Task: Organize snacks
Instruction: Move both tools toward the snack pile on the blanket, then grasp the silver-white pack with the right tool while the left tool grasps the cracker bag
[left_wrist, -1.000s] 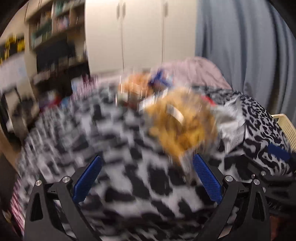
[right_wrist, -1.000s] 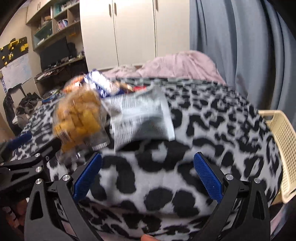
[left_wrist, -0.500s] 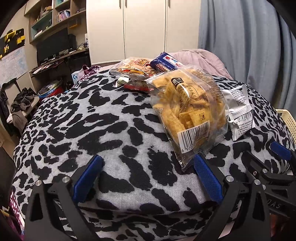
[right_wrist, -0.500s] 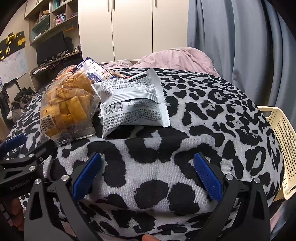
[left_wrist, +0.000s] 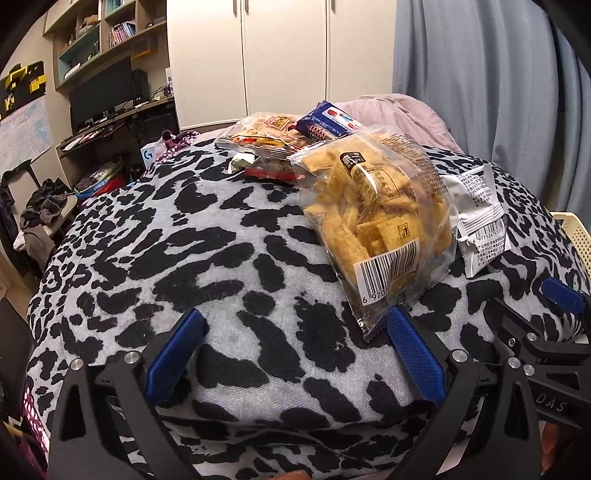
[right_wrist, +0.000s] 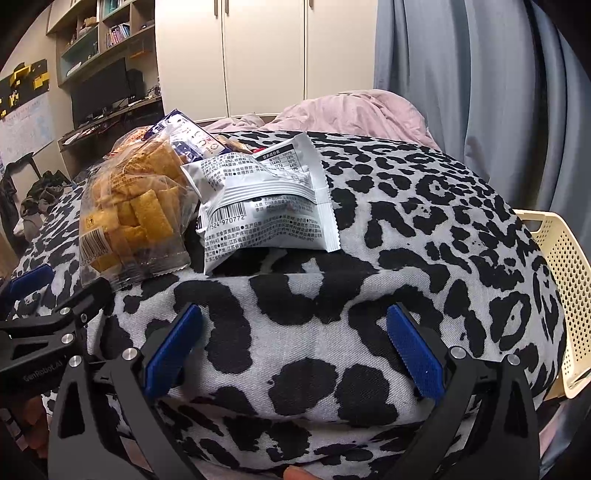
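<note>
Both grippers hover low over the near edge of the leopard-print blanket (left_wrist: 192, 240), level and pointing across the bed. The left gripper (left_wrist: 295, 354) has its jaws spread wide and empty; the right gripper (right_wrist: 293, 350) is likewise wide apart, holding nothing. The clear bag of golden crackers (left_wrist: 376, 218) lies lengthwise toward the left gripper, barcode end nearest. Just beside it rests a silver snack packet (right_wrist: 266, 206), with more snacks (left_wrist: 266, 136) piled behind. A cream basket (right_wrist: 561, 280) sits at the bed's right edge.
</note>
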